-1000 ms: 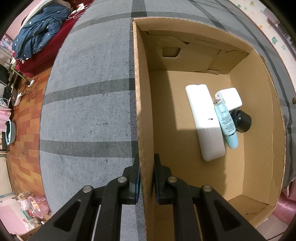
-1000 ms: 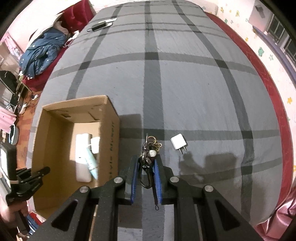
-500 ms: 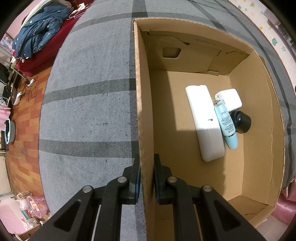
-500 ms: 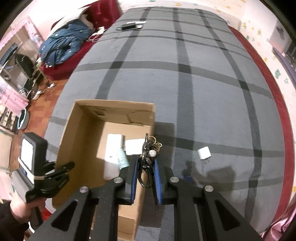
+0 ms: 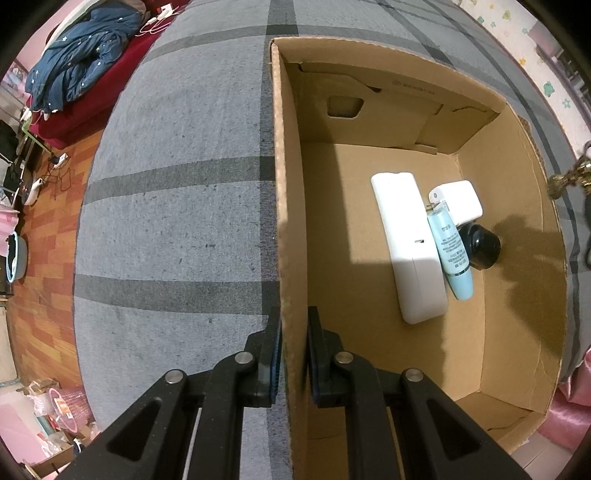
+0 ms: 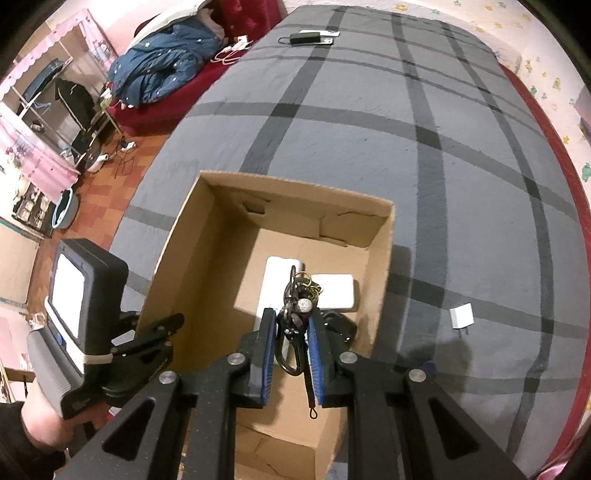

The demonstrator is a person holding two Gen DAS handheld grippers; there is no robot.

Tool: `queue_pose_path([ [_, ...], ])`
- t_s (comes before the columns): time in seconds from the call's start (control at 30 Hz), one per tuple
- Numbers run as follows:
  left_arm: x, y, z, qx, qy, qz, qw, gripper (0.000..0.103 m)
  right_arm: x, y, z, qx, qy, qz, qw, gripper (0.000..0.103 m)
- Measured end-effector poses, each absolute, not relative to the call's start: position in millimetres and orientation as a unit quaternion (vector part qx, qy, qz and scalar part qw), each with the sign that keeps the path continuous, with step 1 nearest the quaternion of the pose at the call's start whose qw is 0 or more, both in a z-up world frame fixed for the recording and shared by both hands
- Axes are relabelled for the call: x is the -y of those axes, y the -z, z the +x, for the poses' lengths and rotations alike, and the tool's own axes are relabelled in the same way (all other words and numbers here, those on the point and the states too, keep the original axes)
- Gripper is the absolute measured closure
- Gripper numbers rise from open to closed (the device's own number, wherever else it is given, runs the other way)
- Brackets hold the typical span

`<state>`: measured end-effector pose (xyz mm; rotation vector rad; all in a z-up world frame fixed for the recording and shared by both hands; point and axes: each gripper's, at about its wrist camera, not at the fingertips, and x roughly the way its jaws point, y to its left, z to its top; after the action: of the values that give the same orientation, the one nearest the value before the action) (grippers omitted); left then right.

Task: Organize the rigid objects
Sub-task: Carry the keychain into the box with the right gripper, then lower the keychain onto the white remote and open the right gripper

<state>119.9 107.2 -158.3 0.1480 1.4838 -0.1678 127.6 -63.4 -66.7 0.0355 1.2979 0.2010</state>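
An open cardboard box (image 5: 524,206) (image 6: 177,266) stands on the grey plaid bed cover. My left gripper (image 5: 293,317) is shut on the box's left wall. Inside lie a long white device (image 5: 406,240) (image 6: 271,280), a smaller white block (image 5: 463,199) (image 6: 338,291), a light blue tube (image 5: 452,251) and a black round jar (image 5: 480,245). My right gripper (image 6: 291,321) is shut on a bunch of keys (image 6: 297,306) with a carabiner and a cord, and hangs above the box's inside. The keys' brass end (image 5: 569,177) shows at the right edge of the left wrist view.
A white plug adapter (image 6: 461,316) lies on the bed cover right of the box. A black charger and a phone (image 6: 314,36) sit at the far end. A blue jacket (image 6: 162,70) lies on a red sofa to the left. A person's hand (image 6: 40,424) holds the left gripper.
My right gripper has carried the keys leftward from the bed cover beside the adapter to above the box. The keys' shadow now falls inside the box. The left gripper has kept still.
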Motion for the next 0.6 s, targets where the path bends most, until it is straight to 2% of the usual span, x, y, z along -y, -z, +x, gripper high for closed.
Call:
queue_pose_path([
  [0.6, -110.6, 157.4, 120.9, -0.675, 0.082, 0.062, 0.731, 0.09, 33.6, 133.7, 140.2, -0.638, -0.104, 0.009, 0.763, 0.086],
])
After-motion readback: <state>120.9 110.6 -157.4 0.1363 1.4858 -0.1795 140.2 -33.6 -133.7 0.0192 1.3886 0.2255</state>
